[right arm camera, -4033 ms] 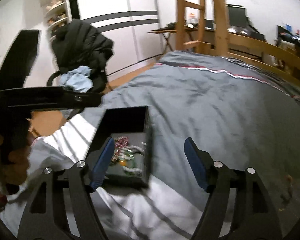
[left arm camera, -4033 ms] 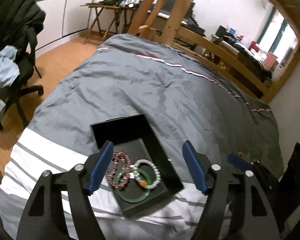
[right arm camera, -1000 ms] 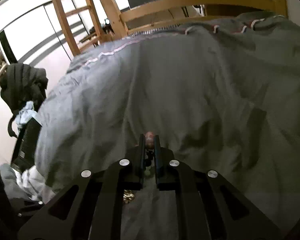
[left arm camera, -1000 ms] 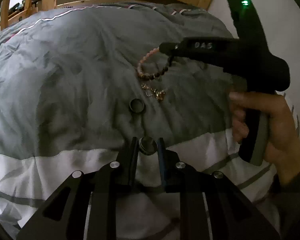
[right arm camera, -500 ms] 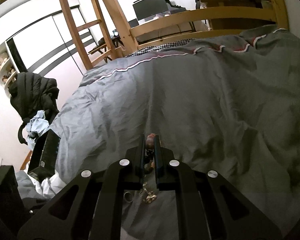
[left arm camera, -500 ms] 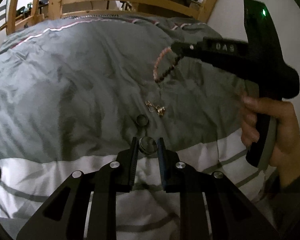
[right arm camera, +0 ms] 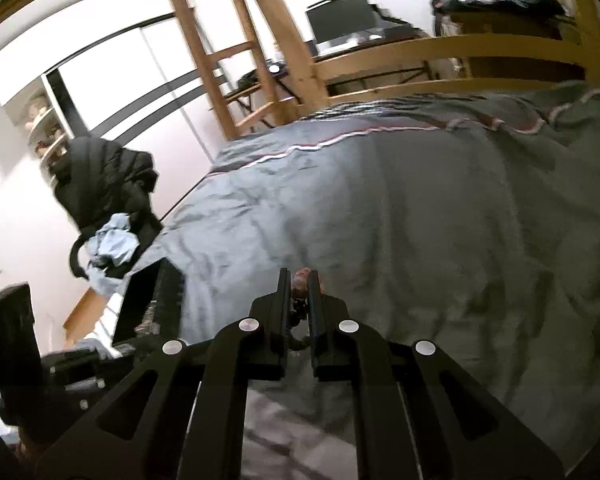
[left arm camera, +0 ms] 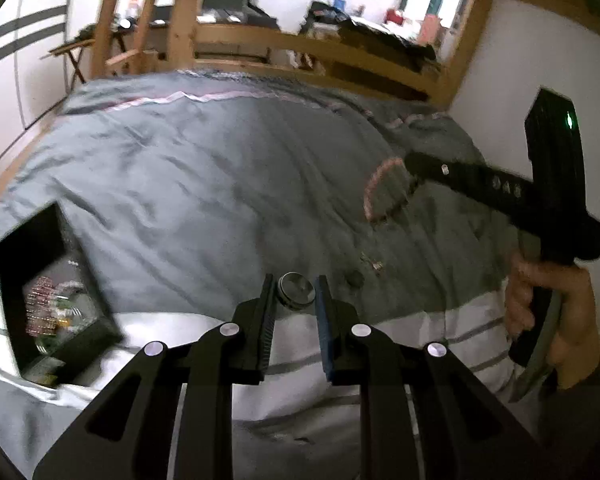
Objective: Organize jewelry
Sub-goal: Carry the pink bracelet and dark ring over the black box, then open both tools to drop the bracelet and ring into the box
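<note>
Jaws clamped on ring [left arm camera: 296,291] and beaded bracelet [left arm camera: 384,190]; both are best carried level to box [left arm camera: 48,292], lower left.

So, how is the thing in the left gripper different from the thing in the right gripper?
The left gripper grips a small round metal ring, solid and dark silver; the right gripper grips a beaded bracelet, a far larger open loop of pinkish and dark beads. The ring sits rigid between the fingers, while the bracelet dangles below its fingers. Both are lifted off the grey duvet, with both grippers shut on them.
</note>
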Tool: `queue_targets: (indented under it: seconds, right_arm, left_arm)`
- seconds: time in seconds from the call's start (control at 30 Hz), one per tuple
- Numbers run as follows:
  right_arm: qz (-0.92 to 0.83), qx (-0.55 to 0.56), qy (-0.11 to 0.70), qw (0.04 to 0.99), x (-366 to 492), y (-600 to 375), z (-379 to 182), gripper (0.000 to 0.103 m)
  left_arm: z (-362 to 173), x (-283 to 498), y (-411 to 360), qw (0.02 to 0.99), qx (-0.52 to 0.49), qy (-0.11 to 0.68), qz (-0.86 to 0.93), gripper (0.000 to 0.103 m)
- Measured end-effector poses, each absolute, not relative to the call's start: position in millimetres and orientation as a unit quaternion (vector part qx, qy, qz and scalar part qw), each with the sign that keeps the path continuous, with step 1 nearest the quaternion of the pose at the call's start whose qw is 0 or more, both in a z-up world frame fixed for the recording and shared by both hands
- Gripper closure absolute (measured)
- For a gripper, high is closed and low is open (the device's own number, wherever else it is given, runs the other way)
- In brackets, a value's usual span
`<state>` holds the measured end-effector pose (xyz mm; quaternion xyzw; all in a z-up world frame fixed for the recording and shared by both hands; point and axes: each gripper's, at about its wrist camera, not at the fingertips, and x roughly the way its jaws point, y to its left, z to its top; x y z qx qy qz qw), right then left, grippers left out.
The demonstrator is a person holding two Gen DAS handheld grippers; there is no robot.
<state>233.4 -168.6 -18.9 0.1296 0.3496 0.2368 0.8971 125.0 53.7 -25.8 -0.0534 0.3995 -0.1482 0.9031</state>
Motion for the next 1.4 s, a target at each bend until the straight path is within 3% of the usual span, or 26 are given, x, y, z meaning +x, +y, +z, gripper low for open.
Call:
queue_targets:
  seconds: [0.63,0.9,1.2,1.23,1.27,1.3,1.33,1.37,1.4]
  right_arm:
    - [0.343,0.084,0.347,0.869,225,1,13,0.094]
    - [0.4,0.069,0.351,0.844,226,90,10,0.094]
    - [0.418,0.04,0.389,0.82,236,155,-23,0.094]
    - [0.42,0.034,0.4,0.814,238,160,-29,0.093]
    - [0.416,0.025,0.414,0.809,240,166,-36,0.093]
    - [0.412,0.022,0.42,0.808,240,168,-40,0.092]
    - [0.411,0.022,0.425,0.806,242,168,-44,0.087]
    - [0.407,0.026,0.425,0.808,243,165,-44,0.079]
    - [0.401,0.033,0.421,0.813,243,159,-42,0.057]
  left_arm:
    - [0,109,200,0.925,-0.065,0.368,-0.063,0.085]
    - [-30,111,250,0.922,-0.05,0.383,-0.017,0.085]
    - [-69,120,254,0.909,-0.062,0.41,-0.03,0.084]
    - [-71,121,255,0.908,-0.063,0.412,-0.029,0.083]
    - [-73,121,256,0.908,-0.069,0.413,-0.03,0.069]
    - [-73,120,256,0.909,-0.073,0.409,-0.027,0.043]
    - [-71,117,259,0.913,-0.078,0.4,-0.021,0.032]
    - [-65,112,262,0.92,-0.085,0.383,-0.016,0.026]
    - [-62,110,264,0.922,-0.091,0.377,-0.017,0.026]
